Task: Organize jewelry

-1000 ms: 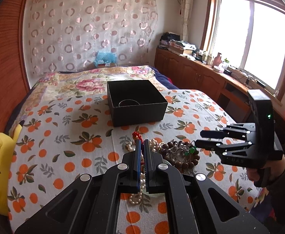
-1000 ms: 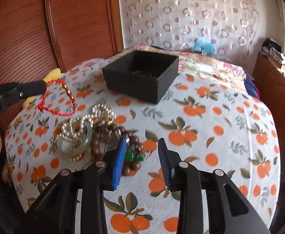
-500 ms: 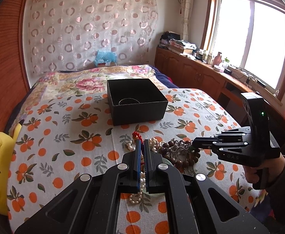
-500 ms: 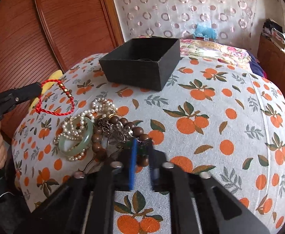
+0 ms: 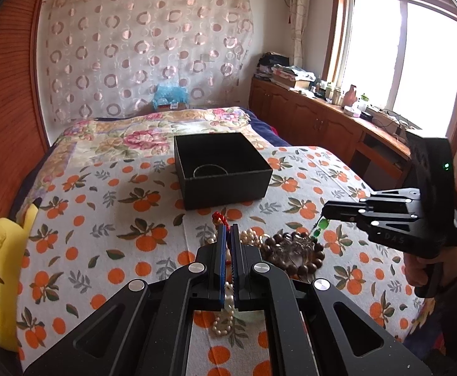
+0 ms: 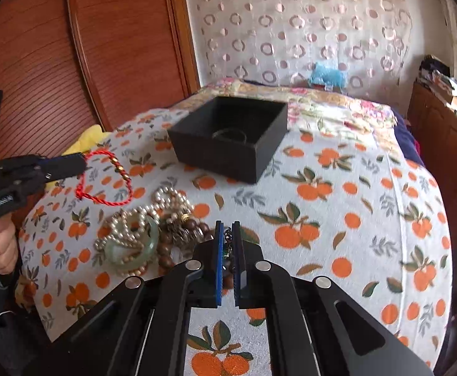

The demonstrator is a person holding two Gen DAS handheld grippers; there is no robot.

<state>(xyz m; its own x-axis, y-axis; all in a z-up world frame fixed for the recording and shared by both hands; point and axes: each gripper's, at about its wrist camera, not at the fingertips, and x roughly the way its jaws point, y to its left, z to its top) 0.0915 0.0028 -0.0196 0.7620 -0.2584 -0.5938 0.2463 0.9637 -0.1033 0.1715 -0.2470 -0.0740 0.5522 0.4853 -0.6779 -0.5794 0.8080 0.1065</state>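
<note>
Grippers as you hold them: your left gripper [image 5: 227, 235] pinches the red cord bracelet [image 6: 103, 178], your right gripper [image 6: 227, 235] has just closed on the green-beaded chain [image 5: 320, 227] above the jewelry pile [image 6: 147, 238], the black box [image 6: 231, 134] lying beyond both.

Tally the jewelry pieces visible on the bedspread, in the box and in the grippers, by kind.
Red cord bracelet: 1
Pearl strand: 1
Jade bangle: 1
Brown bead bracelet: 1
Green-bead chain: 1
Ring in box: 1
Total: 6
</note>
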